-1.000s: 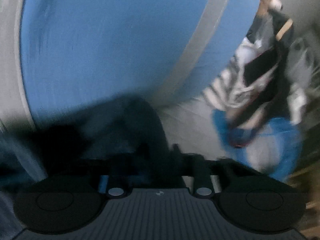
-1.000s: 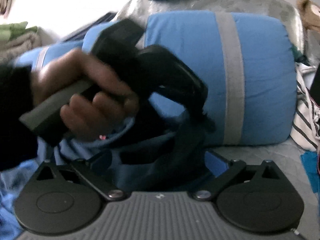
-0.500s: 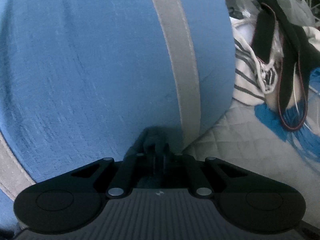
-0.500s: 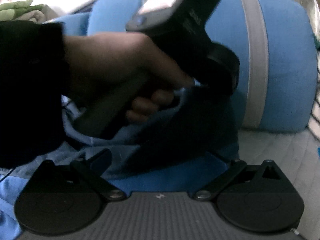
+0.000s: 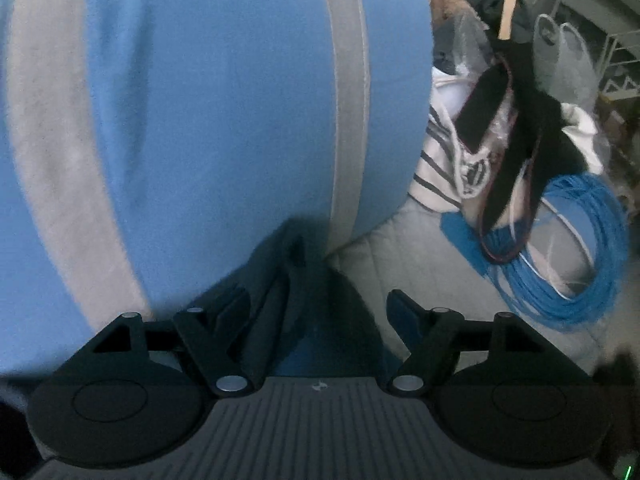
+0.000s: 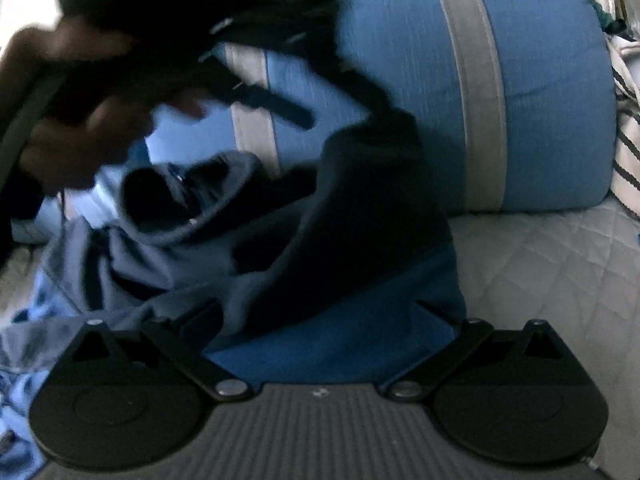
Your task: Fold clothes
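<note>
A dark blue garment [image 6: 320,248] lies crumpled on the quilted bed, against a blue pillow. In the right wrist view my right gripper [image 6: 320,320] is open, its jaws spread wide over the garment's brighter blue hem. My left gripper [image 6: 280,92] shows there blurred, held by a hand at the upper left. In the left wrist view my left gripper [image 5: 312,304] is open, with a fold of the dark garment [image 5: 288,280] standing between its jaws, close to the left one.
A big blue pillow with grey stripes [image 5: 224,112] fills the back. A grey quilted bedcover [image 6: 540,272] lies to the right. A pile of striped cloth [image 5: 444,160], black straps [image 5: 516,112] and a coil of blue cord [image 5: 560,248] sits at the right.
My left gripper has opened; half a second ago its jaws were pinched shut on the dark fabric. The left hand has risen and moved left in the right wrist view.
</note>
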### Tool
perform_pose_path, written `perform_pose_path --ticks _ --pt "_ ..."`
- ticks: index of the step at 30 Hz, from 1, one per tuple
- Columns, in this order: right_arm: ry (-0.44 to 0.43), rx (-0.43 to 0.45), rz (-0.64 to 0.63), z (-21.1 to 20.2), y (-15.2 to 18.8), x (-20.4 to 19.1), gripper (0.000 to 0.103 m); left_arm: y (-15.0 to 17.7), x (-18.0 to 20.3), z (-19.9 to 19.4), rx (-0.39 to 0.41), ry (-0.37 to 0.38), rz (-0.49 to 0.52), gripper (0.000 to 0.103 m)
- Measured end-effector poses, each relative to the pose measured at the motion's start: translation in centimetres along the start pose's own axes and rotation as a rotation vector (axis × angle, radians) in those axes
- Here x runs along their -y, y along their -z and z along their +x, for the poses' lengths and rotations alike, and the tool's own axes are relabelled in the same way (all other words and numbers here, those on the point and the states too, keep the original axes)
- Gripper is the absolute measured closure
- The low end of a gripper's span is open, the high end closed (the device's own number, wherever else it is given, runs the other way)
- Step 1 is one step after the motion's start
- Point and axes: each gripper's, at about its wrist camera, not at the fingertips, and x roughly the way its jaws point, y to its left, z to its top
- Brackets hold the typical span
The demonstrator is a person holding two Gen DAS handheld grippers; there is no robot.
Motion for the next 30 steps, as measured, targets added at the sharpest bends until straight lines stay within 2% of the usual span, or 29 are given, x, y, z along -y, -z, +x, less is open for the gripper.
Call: perform_pose_path --ticks 6,11,14,16,21,22,24,25,27,30 --pt "0.041 0.099 0.173 -3.0 -2.5 3.1 0.0 6.0 -1.2 -3.0 -0.018 -0.067 -0.01 0.028" --pt "0.06 0.124 0.285 -2.7 -4.7 5.7 0.0 10.5 -1.3 -4.4 0.01 -0.094 0.009 0.028" --pt "0.059 0.127 0.288 -1.4 -5.2 6.7 0.0 12.5 -2.5 -5.8 0.062 -0.099 -0.013 0.028" --pt "0.065 0.122 0.279 -0.8 -5.4 7.4 0.0 13.4 -4.1 -6.8 0.093 -0.077 -0.064 0.028" --pt "0.051 0.133 0.314 0.2 -6.1 9.2 0.0 15.1 -7.5 -7.4 0.047 -0.053 -0.146 0.03" --pt "0.044 0.138 0.322 0.3 -6.3 9.6 0.0 15.5 -8.2 -7.5 0.035 -0.05 -0.161 0.033" --pt "0.03 0.147 0.331 0.7 -6.8 10.2 0.0 16.1 -9.3 -7.5 0.008 -0.044 -0.185 0.047" --pt "0.026 0.15 0.326 1.0 -7.1 10.5 0.0 16.4 -9.4 -7.4 -0.007 -0.042 -0.182 0.06" --pt "0.016 0.157 0.315 1.6 -7.7 10.9 0.001 16.8 -9.2 -7.0 -0.03 -0.026 -0.166 0.074" --pt "-0.018 0.145 0.35 3.3 -8.3 12.2 0.001 17.2 -8.6 -6.7 -0.052 -0.011 -0.133 0.081"
